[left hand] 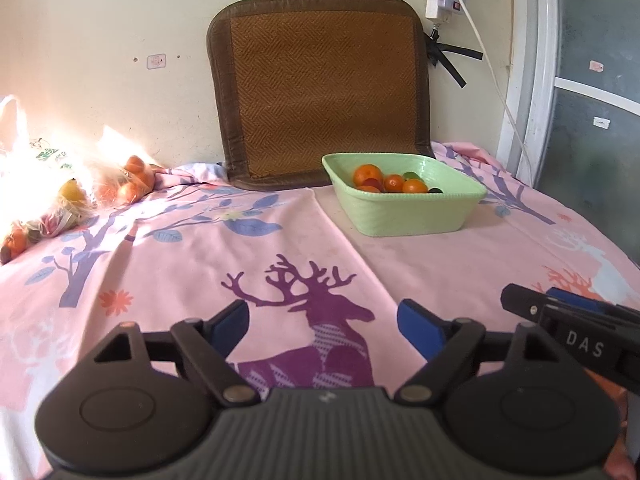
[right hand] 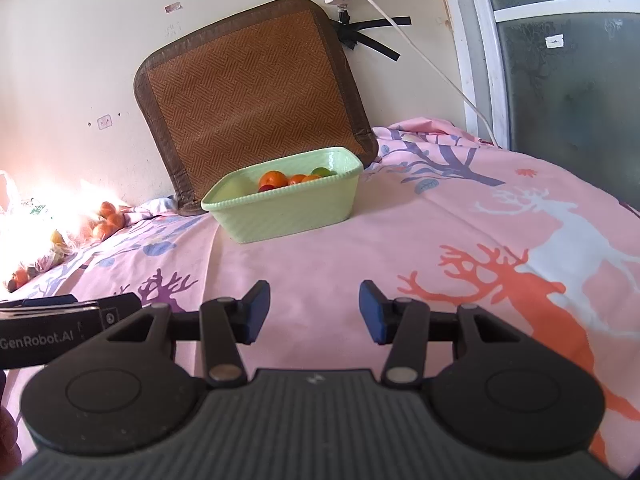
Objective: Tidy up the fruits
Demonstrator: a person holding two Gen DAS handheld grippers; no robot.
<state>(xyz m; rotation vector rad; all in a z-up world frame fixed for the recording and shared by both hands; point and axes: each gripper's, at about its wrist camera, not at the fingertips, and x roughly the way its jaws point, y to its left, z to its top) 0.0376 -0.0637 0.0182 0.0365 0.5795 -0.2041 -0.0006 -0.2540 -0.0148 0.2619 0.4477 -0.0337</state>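
We judge task partly done: green basket (left hand: 404,200) holds several fruits (left hand: 388,180). More fruit (left hand: 132,180) left of basket, seemingly bagged; glare hides detail. Left tool (left hand: 322,326) and right tool (right hand: 314,310) both spread, empty, nearer us than basket.

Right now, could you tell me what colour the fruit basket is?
Pale green, ribbed basket; clearest in the left wrist view.

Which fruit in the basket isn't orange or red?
The green fruit at the back of the green basket, behind the oranges.
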